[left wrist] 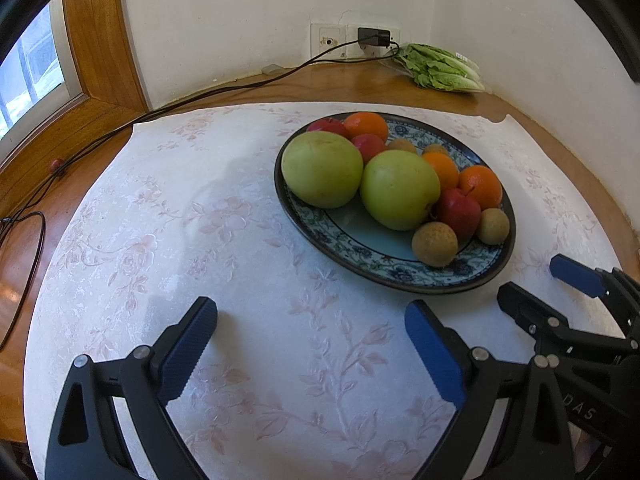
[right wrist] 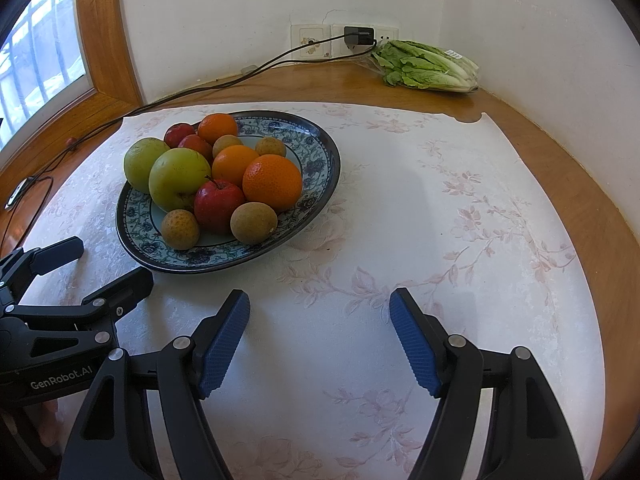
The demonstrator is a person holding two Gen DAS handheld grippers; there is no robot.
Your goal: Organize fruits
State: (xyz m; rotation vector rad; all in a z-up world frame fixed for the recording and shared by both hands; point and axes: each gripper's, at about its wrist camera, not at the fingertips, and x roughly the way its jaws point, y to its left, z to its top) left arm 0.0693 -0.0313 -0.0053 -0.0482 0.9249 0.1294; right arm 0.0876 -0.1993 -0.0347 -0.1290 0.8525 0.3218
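Both my grippers, left (left wrist: 311, 332) and right (right wrist: 320, 322), hover with fingers spread and empty, just short of the patterned plate (right wrist: 320, 168) on the floral cloth (right wrist: 400, 200). The plate holds two green apples (left wrist: 322, 169), oranges (right wrist: 272, 182), red apples (right wrist: 218, 204) and small brown fruits (right wrist: 253, 223); those behind are partly hidden.

In front of me, a wooden counter (right wrist: 520, 128) carries a pale floral cloth (right wrist: 400, 220). A patterned plate (right wrist: 320, 184) sits on the cloth; bagged lettuce (right wrist: 432, 66) and a black cable (right wrist: 200, 88) lie on bare wood.
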